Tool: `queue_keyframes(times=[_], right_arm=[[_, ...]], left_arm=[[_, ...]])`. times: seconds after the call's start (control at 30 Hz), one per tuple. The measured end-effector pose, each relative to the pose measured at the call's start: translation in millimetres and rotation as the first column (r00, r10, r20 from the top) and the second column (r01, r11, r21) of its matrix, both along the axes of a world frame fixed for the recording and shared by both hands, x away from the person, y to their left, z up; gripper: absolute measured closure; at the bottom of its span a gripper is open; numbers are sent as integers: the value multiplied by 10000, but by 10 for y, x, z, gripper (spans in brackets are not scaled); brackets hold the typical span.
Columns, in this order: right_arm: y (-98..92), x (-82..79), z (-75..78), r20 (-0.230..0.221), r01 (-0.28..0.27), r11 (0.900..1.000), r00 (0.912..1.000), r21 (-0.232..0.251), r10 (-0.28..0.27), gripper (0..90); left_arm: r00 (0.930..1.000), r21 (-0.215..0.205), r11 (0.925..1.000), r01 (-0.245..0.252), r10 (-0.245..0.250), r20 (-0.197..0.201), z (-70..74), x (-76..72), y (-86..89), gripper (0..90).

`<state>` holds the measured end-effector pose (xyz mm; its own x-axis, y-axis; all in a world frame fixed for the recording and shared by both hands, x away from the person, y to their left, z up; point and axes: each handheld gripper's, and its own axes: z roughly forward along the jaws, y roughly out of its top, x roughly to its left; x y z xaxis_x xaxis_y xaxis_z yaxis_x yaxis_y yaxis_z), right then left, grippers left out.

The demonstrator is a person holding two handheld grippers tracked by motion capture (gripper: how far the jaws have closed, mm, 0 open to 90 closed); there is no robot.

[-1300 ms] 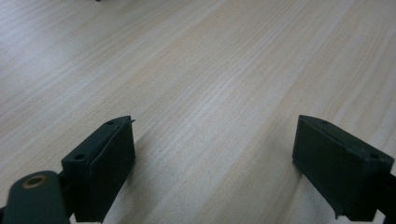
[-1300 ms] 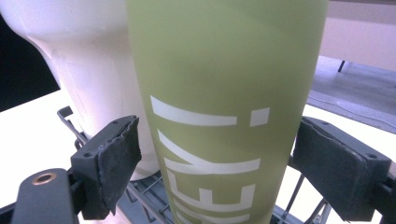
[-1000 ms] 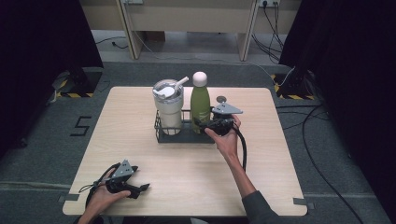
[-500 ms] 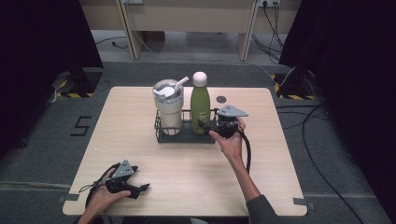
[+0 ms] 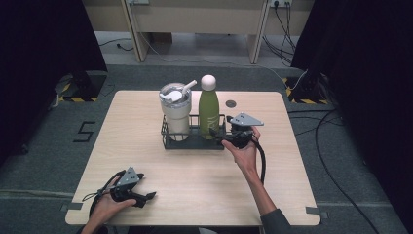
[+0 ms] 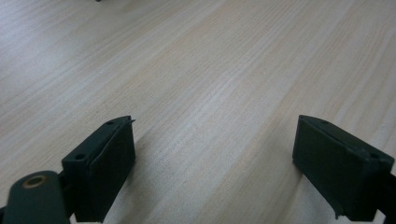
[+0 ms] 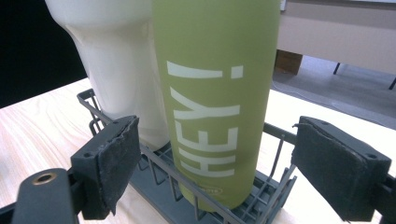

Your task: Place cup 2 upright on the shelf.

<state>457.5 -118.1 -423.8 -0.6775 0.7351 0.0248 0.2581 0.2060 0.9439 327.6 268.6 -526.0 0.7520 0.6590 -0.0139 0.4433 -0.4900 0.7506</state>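
A dark wire rack [image 5: 168, 144] stands in the middle of the wooden table [image 5: 297, 190]. It holds a white tumbler [image 5: 175, 116] with a lid and a green bottle [image 5: 209, 113] with a pale cap, both upright. My right gripper [image 5: 225, 140] sits at the rack's right end, open. In the right gripper view its jaws [image 7: 215, 154] stand wide apart at either side of the green bottle [image 7: 215, 70], lettered "HEY!", without touching it. The rack's wire rim [image 7: 154, 161] runs between them and the tumbler [image 7: 116, 60] stands behind. My left gripper [image 5: 148, 196] rests near the front left edge, open over bare wood [image 6: 215, 158].
A small dark round mark [image 5: 231, 103] lies on the table behind the right gripper. A cable loops from the right gripper along the forearm [image 5: 263, 161]. Pale desk legs [image 5: 135, 29] and floor cables [image 5: 336, 161] lie beyond the table.
The right gripper has shifted slightly to the right, back from the bottle toward the rack's end. The left gripper has stayed where it was.
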Motion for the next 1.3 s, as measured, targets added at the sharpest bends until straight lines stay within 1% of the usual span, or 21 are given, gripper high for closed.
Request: queue_keyframes(times=[0.4,0.6,0.8,1.3], right_arm=[[-93,-83,0,32,66,10000,10000,22,-67,153],[-136,-142,-33,-61,40,10000,10000,-32,-40,153],[-169,-175,-35,-8,48,10000,10000,16,-48,153],[-263,-288,-92,-118,50,10000,9999,-17,-51,152]], left_arm=[[10000,-1,10000,-2,2,3,0,1,0,124],[10000,-4,10000,-7,7,-1,0,0,0,124],[10000,-6,10000,-8,8,0,0,0,0,124],[10000,-6,10000,-11,11,-2,0,0,-1,124]])
